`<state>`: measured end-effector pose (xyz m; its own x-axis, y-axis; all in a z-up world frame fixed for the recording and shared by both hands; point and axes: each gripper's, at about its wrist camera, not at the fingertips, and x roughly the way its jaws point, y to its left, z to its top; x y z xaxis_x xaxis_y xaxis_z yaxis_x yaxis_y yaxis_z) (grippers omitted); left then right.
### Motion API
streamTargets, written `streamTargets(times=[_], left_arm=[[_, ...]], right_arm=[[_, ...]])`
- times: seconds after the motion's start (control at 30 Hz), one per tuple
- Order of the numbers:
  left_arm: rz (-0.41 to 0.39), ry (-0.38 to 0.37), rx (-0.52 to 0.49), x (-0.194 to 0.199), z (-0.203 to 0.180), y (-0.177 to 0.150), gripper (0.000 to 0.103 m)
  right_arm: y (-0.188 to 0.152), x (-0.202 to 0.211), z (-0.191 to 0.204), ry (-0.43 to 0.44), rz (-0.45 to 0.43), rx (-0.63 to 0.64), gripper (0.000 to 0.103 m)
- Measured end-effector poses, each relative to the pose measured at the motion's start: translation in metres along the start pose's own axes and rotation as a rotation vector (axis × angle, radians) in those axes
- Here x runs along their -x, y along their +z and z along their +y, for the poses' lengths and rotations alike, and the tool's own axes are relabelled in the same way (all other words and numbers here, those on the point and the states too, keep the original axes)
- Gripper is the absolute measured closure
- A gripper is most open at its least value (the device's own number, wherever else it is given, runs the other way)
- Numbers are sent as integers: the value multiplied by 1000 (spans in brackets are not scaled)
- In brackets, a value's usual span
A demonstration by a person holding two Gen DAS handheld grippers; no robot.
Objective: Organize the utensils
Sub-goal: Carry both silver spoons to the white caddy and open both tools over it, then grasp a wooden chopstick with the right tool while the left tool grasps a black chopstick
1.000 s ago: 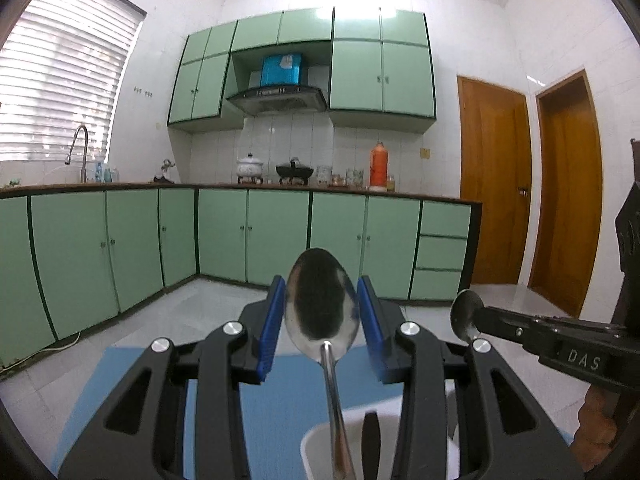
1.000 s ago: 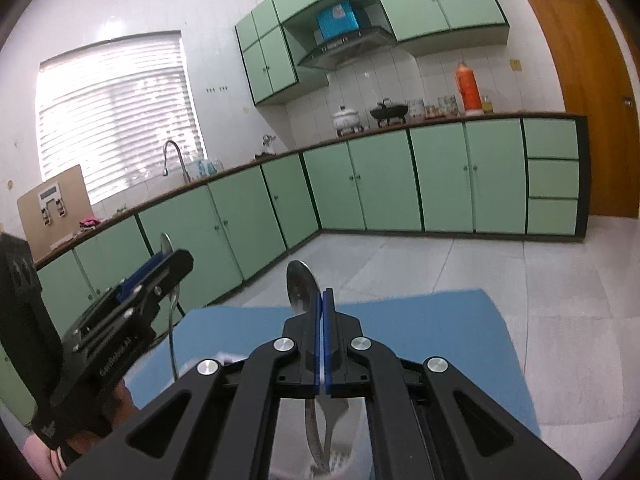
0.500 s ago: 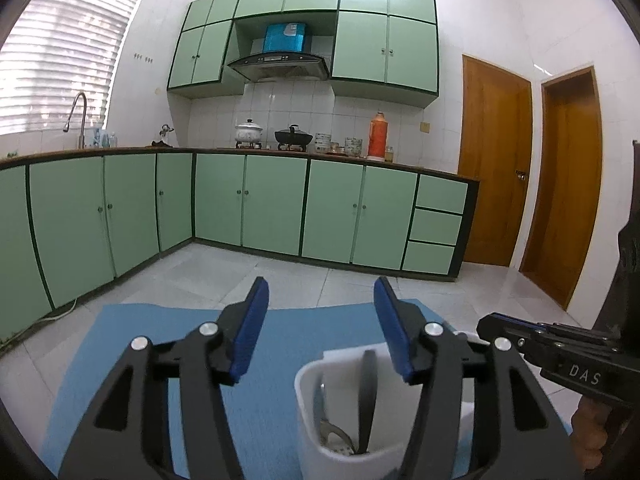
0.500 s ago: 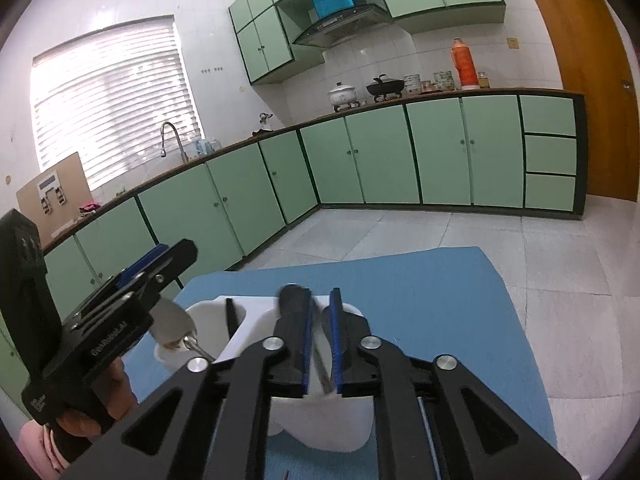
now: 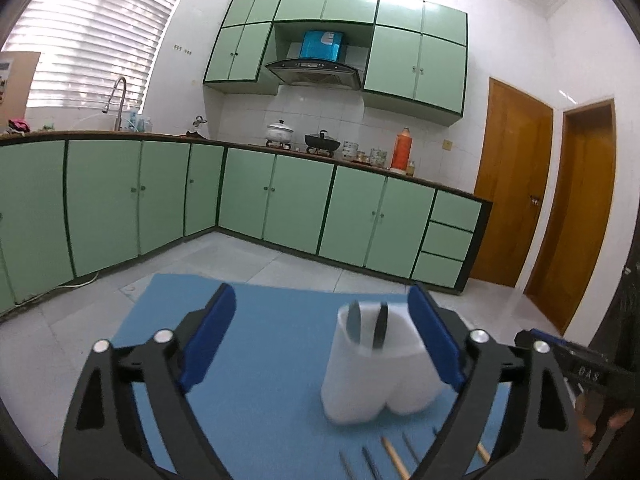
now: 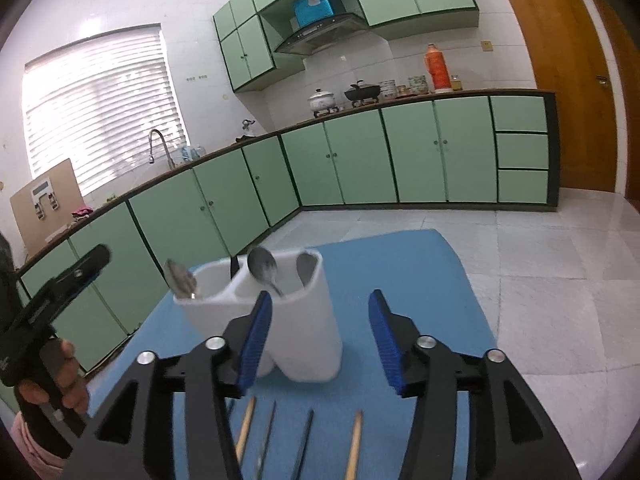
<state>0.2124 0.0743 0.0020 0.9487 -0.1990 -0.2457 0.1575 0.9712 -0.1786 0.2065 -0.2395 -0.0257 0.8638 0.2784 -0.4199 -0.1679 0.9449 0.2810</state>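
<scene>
1. Spoons (image 6: pixel 262 266) standing bowl-up in white holder (image 6: pixel 304 340), mid-mat.
2. Left gripper (image 5: pixel 324 344), right gripper (image 6: pixel 318 338): both wide, empty, freed for next pick.
3. Chopsticks (image 6: pixel 354 440) lying near, ahead of holder, within reach.

Just ahead of the right gripper's left finger stands one white holder (image 6: pixel 304 336) with three spoons (image 6: pixel 262 268) in it. Below the fingers lie two wooden sticks (image 6: pixel 354 444) and two dark ones (image 6: pixel 304 440).
</scene>
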Motion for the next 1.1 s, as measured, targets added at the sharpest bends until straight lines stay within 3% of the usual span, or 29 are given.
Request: streamTargets(times=[0.23,0.5,0.87,1.1], left_arm=[[101,-9,-64,45,-19,-46,10],[201,-17,-83,83,-36,-104,10],[171,46,-86,123,-49,-151,10],[124,92,-124,136,-63,-166,10]], right_arm=[[-40,36,-5,-58,33,0,33],[-94,71,-6,-110,66,-2,33],[-166,109,8,-179,30,82,34],[-194,114,10,-195,22,120,50]])
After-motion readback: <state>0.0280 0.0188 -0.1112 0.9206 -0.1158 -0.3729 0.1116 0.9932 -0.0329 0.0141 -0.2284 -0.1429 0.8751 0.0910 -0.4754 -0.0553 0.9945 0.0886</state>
